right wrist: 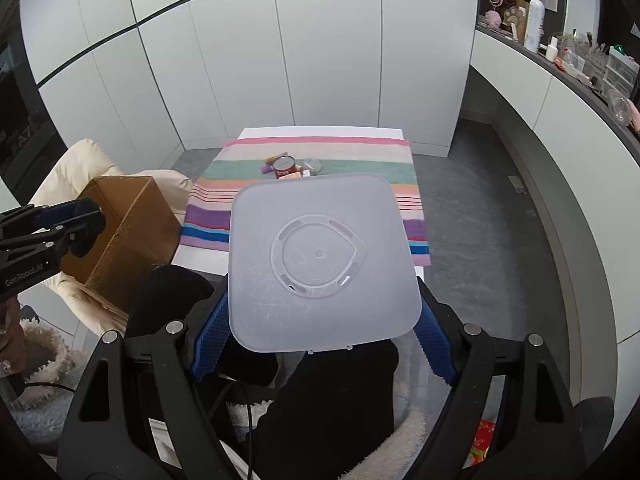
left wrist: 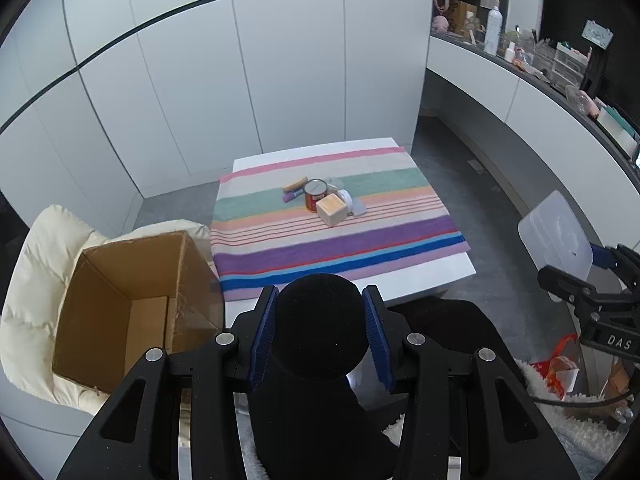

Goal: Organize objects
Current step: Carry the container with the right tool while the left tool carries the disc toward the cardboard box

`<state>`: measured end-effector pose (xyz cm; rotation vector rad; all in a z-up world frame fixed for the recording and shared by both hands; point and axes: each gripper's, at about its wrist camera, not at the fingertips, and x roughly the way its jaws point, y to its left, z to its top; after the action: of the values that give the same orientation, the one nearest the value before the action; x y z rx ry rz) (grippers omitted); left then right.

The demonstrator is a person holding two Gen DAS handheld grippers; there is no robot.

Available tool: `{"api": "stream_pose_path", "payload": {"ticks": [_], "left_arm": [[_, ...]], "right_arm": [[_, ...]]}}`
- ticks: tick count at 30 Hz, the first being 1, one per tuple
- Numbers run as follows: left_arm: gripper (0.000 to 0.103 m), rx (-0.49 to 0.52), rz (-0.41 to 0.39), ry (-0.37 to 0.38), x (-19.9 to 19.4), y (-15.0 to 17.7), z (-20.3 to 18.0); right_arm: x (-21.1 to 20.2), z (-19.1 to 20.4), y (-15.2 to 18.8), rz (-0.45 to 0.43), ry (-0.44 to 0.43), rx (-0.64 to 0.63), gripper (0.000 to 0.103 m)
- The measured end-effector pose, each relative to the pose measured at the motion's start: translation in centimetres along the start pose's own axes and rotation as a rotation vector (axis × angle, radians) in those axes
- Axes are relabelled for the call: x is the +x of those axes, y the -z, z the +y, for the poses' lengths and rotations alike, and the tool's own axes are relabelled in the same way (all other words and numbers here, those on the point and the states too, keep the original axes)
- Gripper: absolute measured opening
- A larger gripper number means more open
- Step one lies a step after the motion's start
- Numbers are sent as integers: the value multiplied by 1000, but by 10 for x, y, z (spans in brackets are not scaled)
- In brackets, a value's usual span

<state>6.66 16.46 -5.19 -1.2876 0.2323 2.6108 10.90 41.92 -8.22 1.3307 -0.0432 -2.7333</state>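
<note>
My left gripper (left wrist: 320, 332) is shut on a round black foam object (left wrist: 318, 326), held above the near edge of the table. My right gripper (right wrist: 324, 320) is shut on a translucent white square container (right wrist: 322, 260), seen from its underside; it also shows in the left wrist view (left wrist: 556, 240). On the striped cloth (left wrist: 340, 236) sit a red can (left wrist: 315, 195), a wooden cube (left wrist: 332, 209), a wooden brush (left wrist: 295, 183), a purple item (left wrist: 290, 197) and a roll of white tape (left wrist: 346, 197). An open cardboard box (left wrist: 132, 308) stands left of the table.
The box rests on a cream cushion (left wrist: 36, 280). White cabinet walls stand behind the table. A cluttered counter (left wrist: 560, 64) curves along the right. Grey floor (left wrist: 500, 216) lies right of the table. A red bag (left wrist: 560, 364) lies at lower right.
</note>
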Motion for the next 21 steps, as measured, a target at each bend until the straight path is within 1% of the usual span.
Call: {"api": "stream_pose_path", "payload": {"ticks": [6, 14, 17, 21], "left_arm": [[44, -25, 9, -2, 2, 1, 12], [44, -46, 36, -4, 8, 9, 28], [44, -52, 32, -24, 6, 14, 36], [44, -92, 42, -41, 5, 21, 53]], "right_arm": [[6, 5, 1, 24, 0, -2, 84], [10, 21, 0, 36, -3, -39, 84], [15, 31, -2, 46, -11, -58, 84], [20, 47, -5, 52, -35, -97, 84]]}}
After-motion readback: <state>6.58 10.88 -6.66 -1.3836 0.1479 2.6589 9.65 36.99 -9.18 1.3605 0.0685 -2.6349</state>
